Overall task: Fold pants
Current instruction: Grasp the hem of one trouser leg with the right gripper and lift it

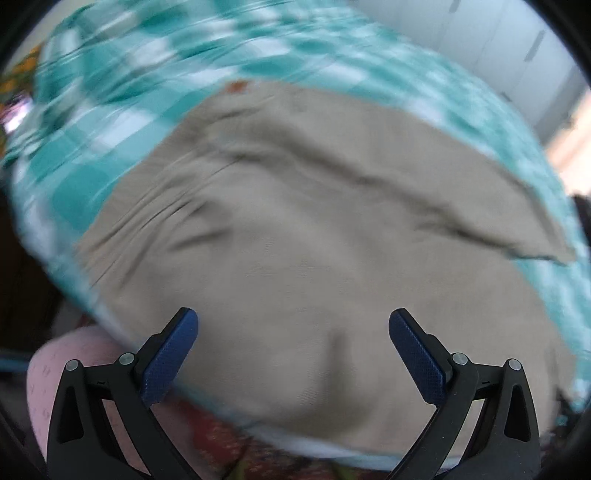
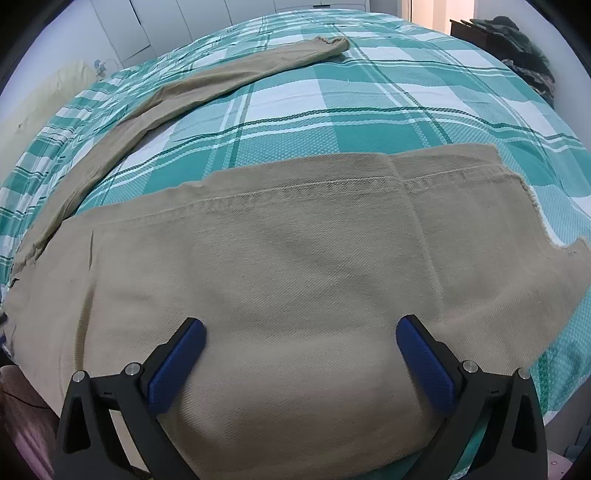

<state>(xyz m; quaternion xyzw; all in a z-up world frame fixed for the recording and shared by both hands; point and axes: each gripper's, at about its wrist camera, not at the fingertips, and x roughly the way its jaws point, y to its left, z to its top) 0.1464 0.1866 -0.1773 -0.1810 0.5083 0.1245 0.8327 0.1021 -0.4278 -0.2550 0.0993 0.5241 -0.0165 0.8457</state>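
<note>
Spreading across the teal-and-white checked woven bedspread (image 2: pixel 369 110), the tan cotton-twill pants (image 2: pixel 277 266) lie flat on the bed, one leg (image 2: pixel 207 85) trailing far off while the other's hem sits below me. They look soft, limp and fairly light, so I would pinch a stitched hem or seam. My right gripper (image 2: pixel 301 354) and left gripper (image 1: pixel 293 347) both stand wide, holding nothing.

A home bedroom: a bed under a teal-and-white checked bedspread (image 2: pixel 332 107), white wardrobe doors (image 2: pixel 207 22) behind, clothes heaped (image 2: pixel 524 48) on dark furniture
</note>
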